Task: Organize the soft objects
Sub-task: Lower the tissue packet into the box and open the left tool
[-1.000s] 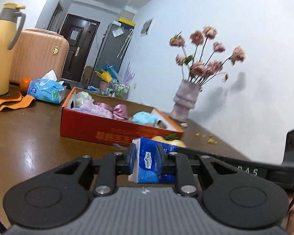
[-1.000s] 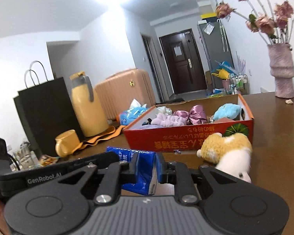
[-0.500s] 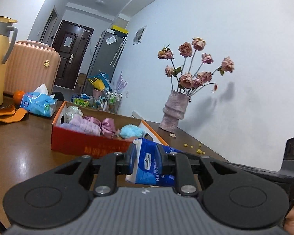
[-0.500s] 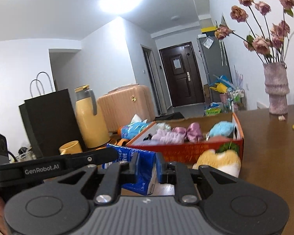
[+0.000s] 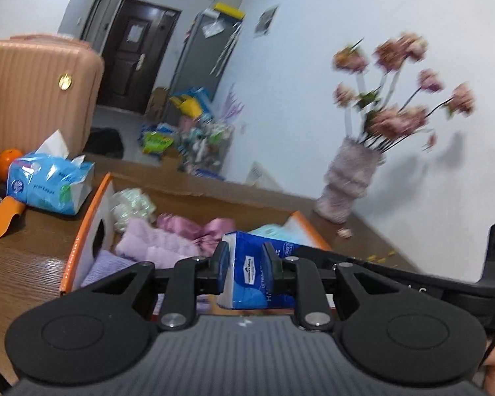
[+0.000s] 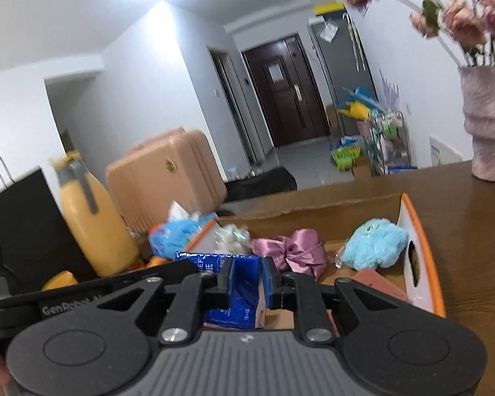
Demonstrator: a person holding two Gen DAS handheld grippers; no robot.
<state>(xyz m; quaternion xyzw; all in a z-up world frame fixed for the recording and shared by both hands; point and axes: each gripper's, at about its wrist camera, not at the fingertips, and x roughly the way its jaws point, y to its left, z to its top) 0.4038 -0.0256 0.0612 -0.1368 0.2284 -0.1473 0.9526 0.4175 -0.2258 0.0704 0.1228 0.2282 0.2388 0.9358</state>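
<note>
Right now both claws pinch one blue tissue pack between them: my left claw [image 5: 246,265] is clamped on one end of the pack [image 5: 247,277], my right claw [image 6: 246,282] on the other. I judge I'm mid-carry, holding the pack over the near edge of the box [image 6: 425,257], which sits on the surface [image 5: 19,264] holding a bow [image 6: 293,252] and blue plush [image 6: 374,247]. Next I need to lower it into a free spot, then open both claws together.

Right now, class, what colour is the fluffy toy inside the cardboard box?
Light blue; the fluffy toy shows best in the right wrist view, by the box's orange-edged end.
</note>
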